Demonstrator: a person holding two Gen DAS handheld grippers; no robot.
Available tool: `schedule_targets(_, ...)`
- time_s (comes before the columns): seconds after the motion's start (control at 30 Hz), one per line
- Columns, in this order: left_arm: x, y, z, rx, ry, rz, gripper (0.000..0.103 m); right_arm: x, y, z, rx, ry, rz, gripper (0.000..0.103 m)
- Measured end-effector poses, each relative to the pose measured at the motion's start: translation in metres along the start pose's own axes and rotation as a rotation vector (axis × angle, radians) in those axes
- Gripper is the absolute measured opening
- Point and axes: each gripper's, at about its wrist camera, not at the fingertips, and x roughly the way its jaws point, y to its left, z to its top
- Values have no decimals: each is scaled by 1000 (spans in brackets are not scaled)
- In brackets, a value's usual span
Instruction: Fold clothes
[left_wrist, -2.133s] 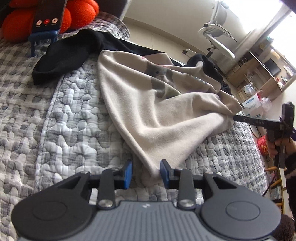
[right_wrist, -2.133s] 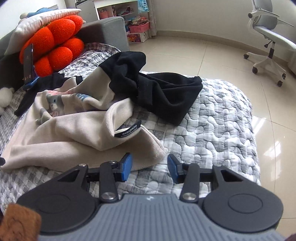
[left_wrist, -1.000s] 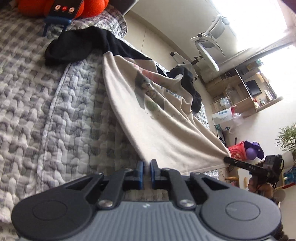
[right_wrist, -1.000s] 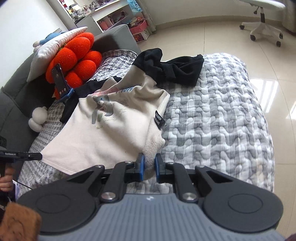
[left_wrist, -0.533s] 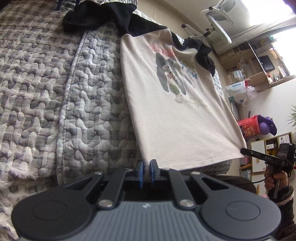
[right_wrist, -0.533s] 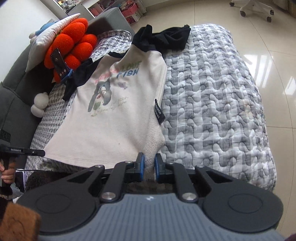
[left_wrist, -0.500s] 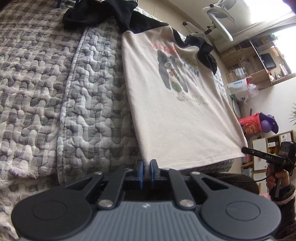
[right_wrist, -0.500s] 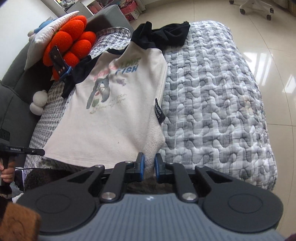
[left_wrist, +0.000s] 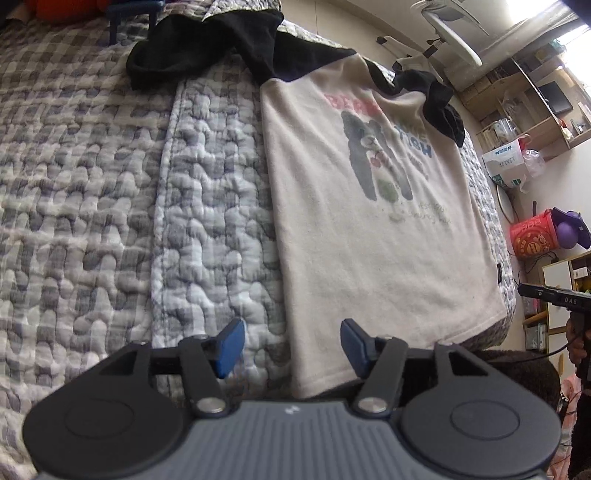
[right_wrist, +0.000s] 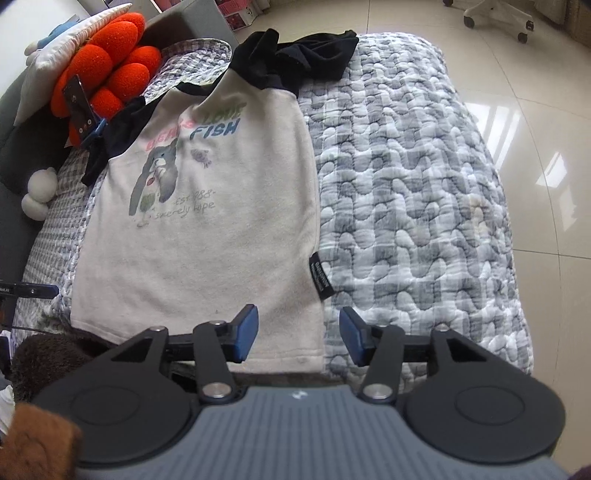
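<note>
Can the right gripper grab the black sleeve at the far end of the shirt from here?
Probably not. The right gripper, jaws opening, sits at the shirt hem, and the black sleeve lies at the far end. Nothing blocks it, though.

On the cream shirt (right_wrist: 207, 236) in front of you: blue "FISH", and below the print "EST 1988". On its black side tag (right_wrist: 320, 277): lettering too small to read.

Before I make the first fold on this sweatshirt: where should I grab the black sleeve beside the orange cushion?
Probably near its cuff end, coming from above. The left sleeve lies crumpled off the cream body toward the orange cushion; the free end lifts most easily across the chest. Both tongs are opening, hem corners between them unpinched.
</note>
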Motion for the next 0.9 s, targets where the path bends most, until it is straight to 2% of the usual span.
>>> schedule_targets(0.23,16,-35,65,137,-131,126,70,13,-13,46,2,-60,-54,53)
schedule_targets(0.43,44,-62,128,213,-195,169,70,30,-7,101,-30,-119,-46,53)
schedule_targets(0.67,65,-81,191,282,-311,277,71,49,17,159,-127,-194,-37,54)
schedule_targets(0.8,75,-75,213,298,-354,398,74,64,15,183,-138,-224,-62,54)
schedule_targets(0.9,79,-60,227,267,-383,482,75,75,6,197,-118,-243,-90,54)
